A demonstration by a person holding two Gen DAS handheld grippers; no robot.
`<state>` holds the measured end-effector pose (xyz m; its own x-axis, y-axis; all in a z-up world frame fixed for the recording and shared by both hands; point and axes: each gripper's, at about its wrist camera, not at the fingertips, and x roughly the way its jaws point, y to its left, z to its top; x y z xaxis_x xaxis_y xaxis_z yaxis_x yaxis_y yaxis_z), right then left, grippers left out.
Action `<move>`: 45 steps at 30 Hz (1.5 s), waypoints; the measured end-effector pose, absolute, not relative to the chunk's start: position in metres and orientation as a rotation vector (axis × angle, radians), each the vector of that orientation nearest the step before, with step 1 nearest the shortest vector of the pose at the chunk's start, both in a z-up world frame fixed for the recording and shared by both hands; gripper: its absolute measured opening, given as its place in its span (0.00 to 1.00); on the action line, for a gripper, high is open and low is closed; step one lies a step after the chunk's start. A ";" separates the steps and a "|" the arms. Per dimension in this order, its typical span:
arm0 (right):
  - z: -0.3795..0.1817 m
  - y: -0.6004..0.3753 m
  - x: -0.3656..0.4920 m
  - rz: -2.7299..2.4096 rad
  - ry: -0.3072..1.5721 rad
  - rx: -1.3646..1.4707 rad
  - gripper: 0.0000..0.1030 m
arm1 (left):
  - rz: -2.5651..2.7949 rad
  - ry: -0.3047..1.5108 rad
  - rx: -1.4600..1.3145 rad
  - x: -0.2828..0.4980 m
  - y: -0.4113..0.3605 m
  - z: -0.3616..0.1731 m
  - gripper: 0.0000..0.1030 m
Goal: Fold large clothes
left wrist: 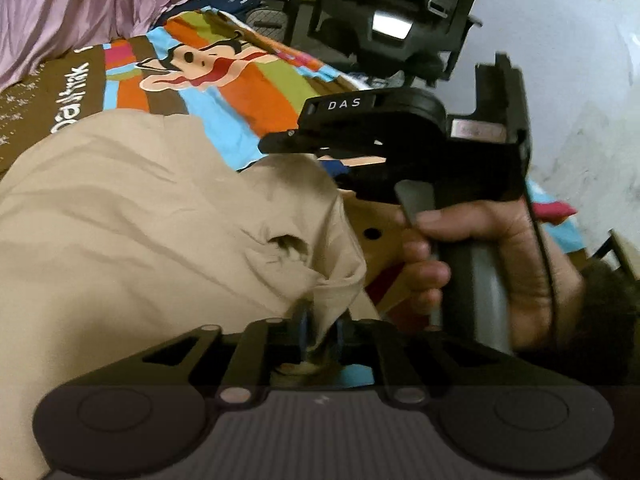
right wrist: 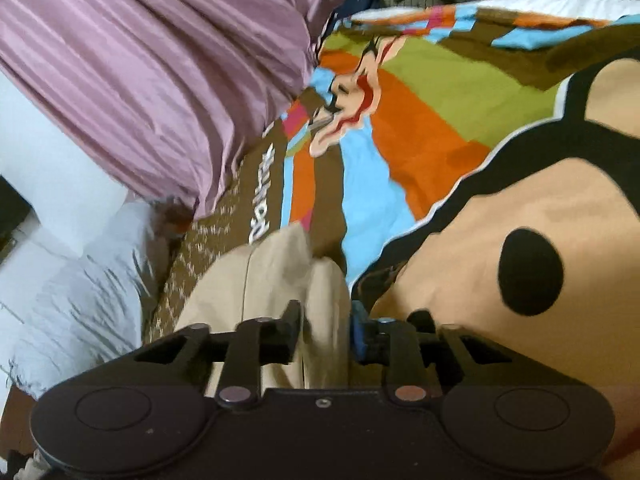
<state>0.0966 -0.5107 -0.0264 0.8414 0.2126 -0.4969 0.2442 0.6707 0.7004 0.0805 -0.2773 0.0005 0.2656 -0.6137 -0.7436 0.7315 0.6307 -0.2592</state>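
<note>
A large beige garment [left wrist: 140, 216] lies bunched on a colourful cartoon bedspread [left wrist: 248, 92]. My left gripper [left wrist: 320, 334] is shut on a fold of the beige garment, which rises between its jaws. In the left wrist view my right gripper [left wrist: 320, 156] is on the right, held by a hand [left wrist: 480, 264], its tips at the garment's far edge. In the right wrist view my right gripper [right wrist: 326, 334] is shut on a bunch of the beige garment [right wrist: 264, 280] over the bedspread [right wrist: 420, 120].
A pink quilt [right wrist: 160, 80] is heaped at the bed's far left, with a grey pillow [right wrist: 88, 280] beside it. A black office chair [left wrist: 400, 20] stands beyond the bed, next to a white wall [left wrist: 580, 80].
</note>
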 end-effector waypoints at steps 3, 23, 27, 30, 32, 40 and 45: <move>-0.026 -0.513 0.096 -0.026 0.558 0.864 0.47 | -0.946 0.939 0.105 0.081 -0.269 0.004 0.26; 0.019 -0.456 0.070 -0.087 0.409 0.451 0.87 | -0.399 0.783 -0.202 0.132 -0.121 0.058 0.99; 0.028 -0.418 0.065 -0.017 0.430 0.326 0.87 | -0.370 0.893 -0.202 0.152 -0.111 0.027 0.97; 0.025 -0.389 0.062 0.044 0.500 0.248 0.85 | -0.390 0.963 -0.196 0.154 -0.113 0.005 0.96; 0.015 -0.371 0.061 0.053 0.582 0.175 0.84 | -0.407 0.978 -0.190 0.151 -0.111 -0.003 0.96; -0.020 -0.355 0.060 -0.026 0.765 0.093 0.82 | -0.435 1.049 -0.177 0.144 -0.103 -0.037 0.96; -0.023 -0.353 0.059 -0.036 0.750 0.083 0.83 | -0.445 1.057 -0.205 0.146 -0.097 -0.045 0.97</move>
<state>0.0585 -0.3527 -0.0234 0.7314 -0.0035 -0.6820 0.0627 0.9961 0.0621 0.1458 -0.0970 -0.0452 0.4134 -0.4471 -0.7932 0.2541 0.8932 -0.3710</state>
